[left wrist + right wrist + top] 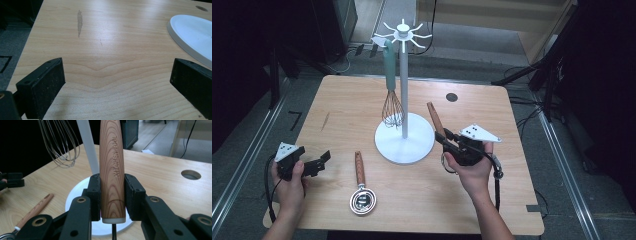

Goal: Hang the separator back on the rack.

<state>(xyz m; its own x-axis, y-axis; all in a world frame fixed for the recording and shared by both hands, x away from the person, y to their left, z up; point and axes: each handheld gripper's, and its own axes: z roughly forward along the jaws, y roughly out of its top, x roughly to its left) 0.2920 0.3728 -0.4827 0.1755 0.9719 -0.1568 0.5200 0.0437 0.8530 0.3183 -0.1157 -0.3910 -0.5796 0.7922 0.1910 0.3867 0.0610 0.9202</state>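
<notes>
1. In the high view the table [422, 200] is bright, but the far left and far right of the frame are almost black.
2. In the left gripper view a pale shine lies on the wood near the top middle.
3. In the right gripper view the handle [112, 170] looks sharp; the whisk [60, 142] at upper left is a bit soft.

Rack [404, 145] stands at table [512, 200] centre, whisk [392, 107] hanging at its 10 o'clock. Strainer [361, 192] lies at 7 o'clock of the base (flat on the tabletop). Right gripper [443, 136] at 3 o'clock clamps a wooden-handled utensil [435, 119]; left gripper [323, 159] sits at 9 o'clock.
</notes>
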